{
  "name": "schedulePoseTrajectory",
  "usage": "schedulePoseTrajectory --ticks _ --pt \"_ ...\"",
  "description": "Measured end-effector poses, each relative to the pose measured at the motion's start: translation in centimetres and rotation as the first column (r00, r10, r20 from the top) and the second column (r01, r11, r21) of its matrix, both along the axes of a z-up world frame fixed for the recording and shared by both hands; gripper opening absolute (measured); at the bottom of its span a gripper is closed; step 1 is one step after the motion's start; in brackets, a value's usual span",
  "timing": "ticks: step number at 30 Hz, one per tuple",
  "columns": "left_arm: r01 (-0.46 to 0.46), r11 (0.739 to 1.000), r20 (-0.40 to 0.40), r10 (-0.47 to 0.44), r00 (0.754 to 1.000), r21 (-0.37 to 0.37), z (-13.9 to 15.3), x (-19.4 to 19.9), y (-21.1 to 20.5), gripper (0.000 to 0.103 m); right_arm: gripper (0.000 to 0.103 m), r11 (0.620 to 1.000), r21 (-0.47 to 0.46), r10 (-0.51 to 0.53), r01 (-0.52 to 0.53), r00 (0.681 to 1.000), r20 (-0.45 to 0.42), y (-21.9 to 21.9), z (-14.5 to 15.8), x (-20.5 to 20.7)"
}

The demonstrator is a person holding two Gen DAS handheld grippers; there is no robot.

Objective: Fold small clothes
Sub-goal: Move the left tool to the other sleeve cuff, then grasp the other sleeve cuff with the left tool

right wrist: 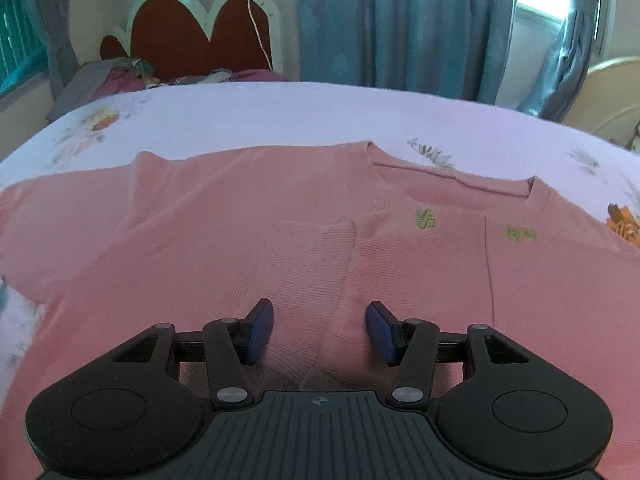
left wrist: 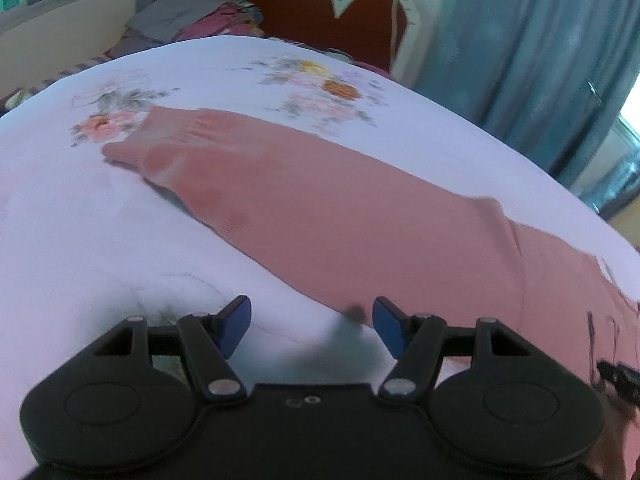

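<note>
Sweater [right wrist: 280, 216] beneath right hand-held gripper [right wrist: 320, 330]

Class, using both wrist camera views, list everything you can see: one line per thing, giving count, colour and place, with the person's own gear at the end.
sweater: one, pink with small green marks on the chest, spread flat on the bedsheet, one sleeve stretched out sideways
bedsheet: one, white with flower prints, covering the bed
headboard: one, dark red with white scalloped trim, at the far end of the bed
pile of clothes: one, grey and purple, by the headboard
curtains: blue, beyond the bed
left gripper: one, black with blue fingers, open above the bedsheet
right gripper: one, black with blue fingers, open above the sweater
</note>
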State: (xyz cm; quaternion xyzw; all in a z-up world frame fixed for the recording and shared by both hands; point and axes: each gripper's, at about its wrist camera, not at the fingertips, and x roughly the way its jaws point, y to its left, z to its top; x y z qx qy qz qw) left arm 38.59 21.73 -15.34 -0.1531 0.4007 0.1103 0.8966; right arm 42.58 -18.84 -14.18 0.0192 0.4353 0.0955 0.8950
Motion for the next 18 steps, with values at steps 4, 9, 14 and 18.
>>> schedulePoseTrajectory --ticks 4,9,14,18 --pt "-0.066 0.997 0.0 0.066 0.998 -0.038 -0.3 0.5 3.3 0.066 0.053 1.0 -0.009 -0.004 0.004 1.0 -0.001 0.2 -0.1 -0.1" --pt "-0.146 0.985 0.009 0.147 0.989 -0.097 -0.6 1.4 7.5 0.067 0.053 1.0 -0.018 -0.019 0.019 1.0 0.012 0.7 -0.3 -0.3" --pt "-0.199 0.962 0.044 0.21 0.977 -0.186 -1.1 2.7 11.0 0.065 0.053 0.999 -0.026 -0.032 0.032 0.999 0.018 1.1 -0.2 -0.5" --pt "-0.233 0.938 0.087 0.263 0.961 -0.257 -1.6 3.7 13.0 0.05 0.053 0.999 -0.025 -0.037 0.037 0.999 0.018 1.1 -0.2 -0.6"
